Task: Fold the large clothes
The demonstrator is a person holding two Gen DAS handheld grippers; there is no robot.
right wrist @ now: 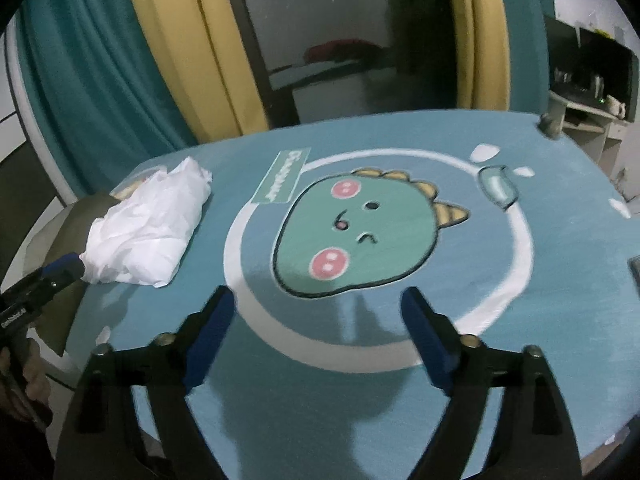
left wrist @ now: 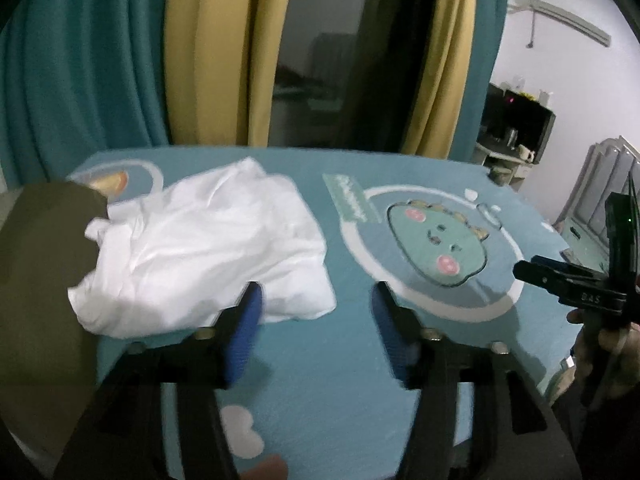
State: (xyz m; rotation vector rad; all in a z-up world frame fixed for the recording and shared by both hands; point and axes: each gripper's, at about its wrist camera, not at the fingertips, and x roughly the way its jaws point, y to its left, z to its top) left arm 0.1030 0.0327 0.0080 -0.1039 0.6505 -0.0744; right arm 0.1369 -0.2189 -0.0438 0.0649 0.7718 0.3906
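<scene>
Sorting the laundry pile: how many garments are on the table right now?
2. A white garment lies bunched at the mat's left side; an olive-brown one lies at the table's left edge, partly beneath the white. More may be hidden out of frame.

Landmark: we take the dinosaur face (left wrist: 438,246) printed on the blue counter (left wrist: 328,360) as our reference.
White garment: we see a crumpled white garment (left wrist: 200,248) lying on the counter, well to the left of the dinosaur face.
Olive cloth: an olive cloth (left wrist: 44,280) lies further left of the face, touching the garment's left edge.
Left claw: our left claw (left wrist: 318,332) stands wide apart below and left of the face, nothing between its blue pads (left wrist: 244,340); the left pad overlaps the garment's lower edge in view.
Right claw: we see the right claw (left wrist: 576,284) just right of the face, a hand (left wrist: 608,352) beneath it; its opening is unclear.
Curtains: teal and yellow curtains (left wrist: 200,60) hang beyond the face.
</scene>
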